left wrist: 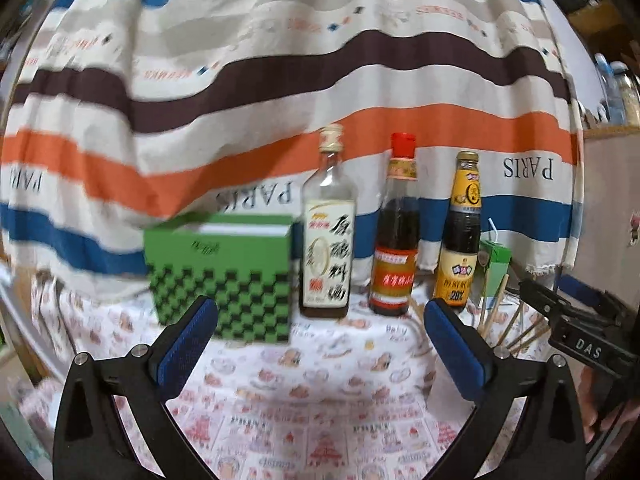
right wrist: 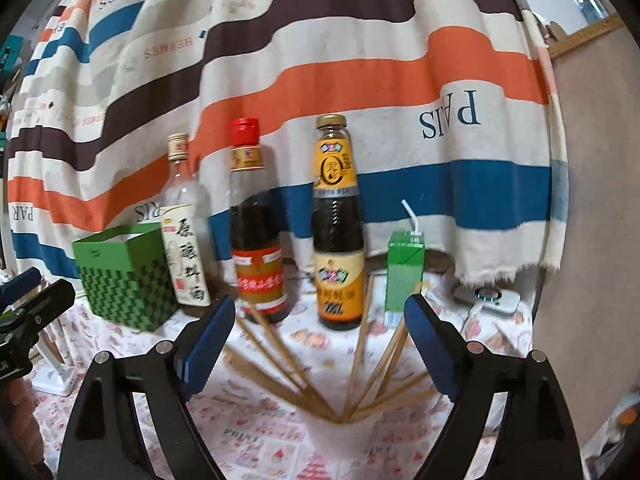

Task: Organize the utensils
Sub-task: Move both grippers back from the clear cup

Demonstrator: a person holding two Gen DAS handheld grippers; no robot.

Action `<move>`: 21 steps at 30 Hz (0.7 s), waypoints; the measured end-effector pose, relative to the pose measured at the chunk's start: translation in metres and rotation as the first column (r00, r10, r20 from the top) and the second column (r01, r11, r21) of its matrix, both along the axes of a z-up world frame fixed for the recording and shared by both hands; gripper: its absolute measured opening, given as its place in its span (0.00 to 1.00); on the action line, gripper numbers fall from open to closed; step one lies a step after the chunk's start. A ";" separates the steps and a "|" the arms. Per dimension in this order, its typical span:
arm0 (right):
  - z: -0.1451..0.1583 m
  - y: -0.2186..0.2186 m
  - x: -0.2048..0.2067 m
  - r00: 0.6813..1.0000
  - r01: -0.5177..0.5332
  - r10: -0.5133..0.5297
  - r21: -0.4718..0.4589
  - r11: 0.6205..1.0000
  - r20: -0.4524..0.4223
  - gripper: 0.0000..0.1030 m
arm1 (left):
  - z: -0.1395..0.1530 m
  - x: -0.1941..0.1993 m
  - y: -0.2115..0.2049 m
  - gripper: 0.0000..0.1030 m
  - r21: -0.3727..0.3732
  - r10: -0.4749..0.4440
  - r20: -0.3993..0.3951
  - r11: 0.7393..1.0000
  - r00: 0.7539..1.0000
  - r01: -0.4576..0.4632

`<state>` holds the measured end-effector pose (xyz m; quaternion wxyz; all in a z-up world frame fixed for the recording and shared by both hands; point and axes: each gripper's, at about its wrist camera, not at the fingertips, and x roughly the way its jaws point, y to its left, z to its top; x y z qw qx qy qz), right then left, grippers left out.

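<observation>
Both grippers hang empty over the counter (right wrist: 256, 440), so by my reading the step in hand is the approach to a pick, with the chopsticks (right wrist: 320, 376) not yet gathered. The right gripper (right wrist: 320, 336) has its jaws spread wide with nothing pressed between the blue pads; the chopsticks lie fanned on the patterned cloth directly under and between them, their near ends meeting at one spot and their far ends splaying toward the back edge. The left gripper (left wrist: 320, 340) is likewise wide and holds nothing; ahead of it, toward the back edge, stands the green checkered box (left wrist: 222, 276), open at the top and slightly left of its jaws. To the box's right stand three bottles in a row, then a small green drink carton (right wrist: 404, 276). The box looks like the likely holder for the sticks, though that is a guess. The next move probably calls for the right jaws to dip to where the sticks converge and close on a few.
</observation>
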<state>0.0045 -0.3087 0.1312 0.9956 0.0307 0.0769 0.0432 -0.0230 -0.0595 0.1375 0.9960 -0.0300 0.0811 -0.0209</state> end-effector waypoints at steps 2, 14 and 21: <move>-0.008 0.006 -0.011 1.000 0.003 -0.003 0.002 1.000 0.013 0.85 | -0.007 -0.011 0.012 0.99 -0.022 0.006 0.012 1.000 1.000 -0.006; -0.079 0.037 -0.026 1.000 -0.023 0.022 -0.075 0.997 -0.010 0.93 | -0.078 -0.011 0.035 0.99 0.013 0.020 -0.077 1.000 0.997 -0.019; -0.103 0.043 -0.018 1.000 -0.012 0.010 -0.133 0.991 -0.017 0.98 | -0.111 0.011 0.035 0.99 0.067 0.043 -0.150 0.997 0.988 -0.033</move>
